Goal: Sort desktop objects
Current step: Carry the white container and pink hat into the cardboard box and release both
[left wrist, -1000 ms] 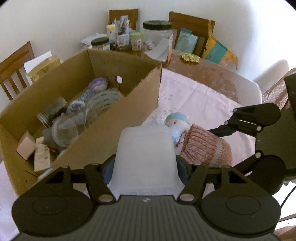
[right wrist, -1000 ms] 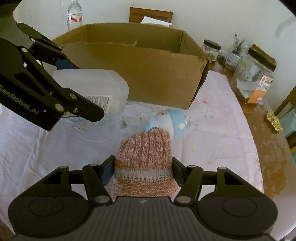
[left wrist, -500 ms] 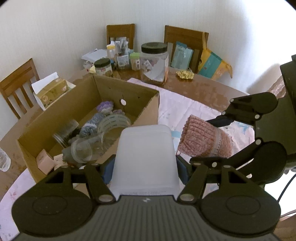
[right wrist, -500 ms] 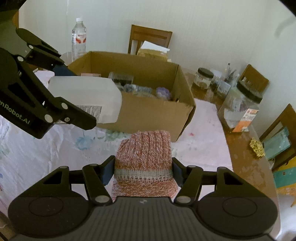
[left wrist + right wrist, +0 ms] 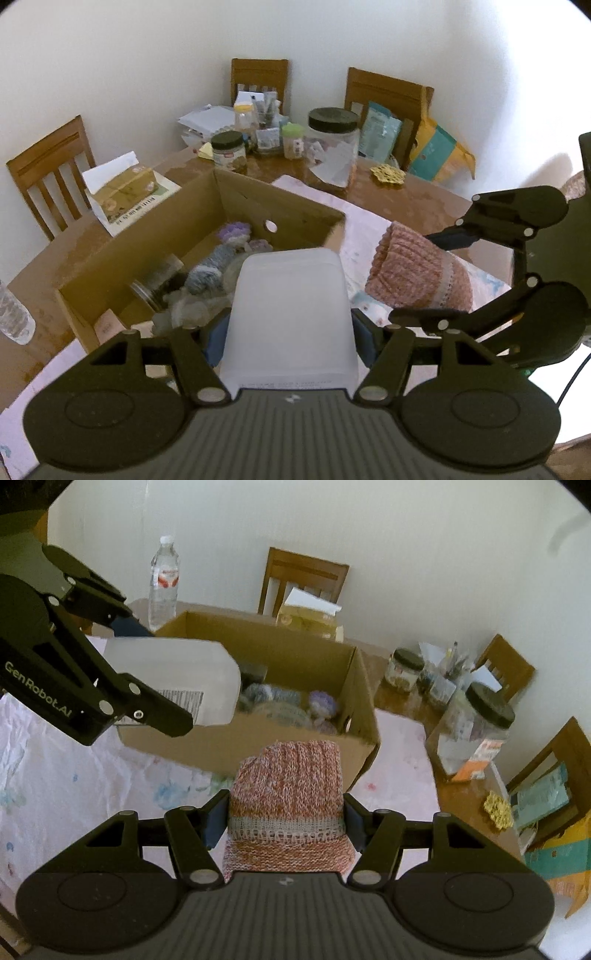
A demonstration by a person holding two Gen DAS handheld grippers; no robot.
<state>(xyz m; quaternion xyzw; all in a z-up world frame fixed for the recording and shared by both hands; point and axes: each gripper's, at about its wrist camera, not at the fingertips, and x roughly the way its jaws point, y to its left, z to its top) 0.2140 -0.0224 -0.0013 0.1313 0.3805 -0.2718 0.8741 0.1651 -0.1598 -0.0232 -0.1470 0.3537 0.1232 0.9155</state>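
The dining table [image 5: 458, 797], partly under a pale stained cloth [image 5: 74, 775], carries an open cardboard box [image 5: 280, 742] already loaded with yarn balls, a glass jar and small cartons. Beyond it stand a big dark-lidded jar [image 5: 334, 147], a smaller jar [image 5: 229, 149], a water bottle [image 5: 164, 579] and wooden chairs.

The left gripper [image 5: 290, 326] is clenched on a translucent white plastic container [image 5: 291, 310], smooth and boxy with a printed label on one face, held in the air over the box's near wall. The right gripper [image 5: 284, 818] is clamped on a knitted pink-orange cover [image 5: 286, 797] with a grey lace band, soft and ribbed, held above the cloth just in front of the box's near corner.

Risks, as I judge them: the two tools ride close together (the left one's finger nearly overlaps the knit in the left view), so a sideways swing could knock them. The slick container could slip if the pads ease early, landing on the box wall and tipping out. The knit is soft and may sag or snag on the cardboard edge. Dropping the container onto the glass jar inside could chip it.
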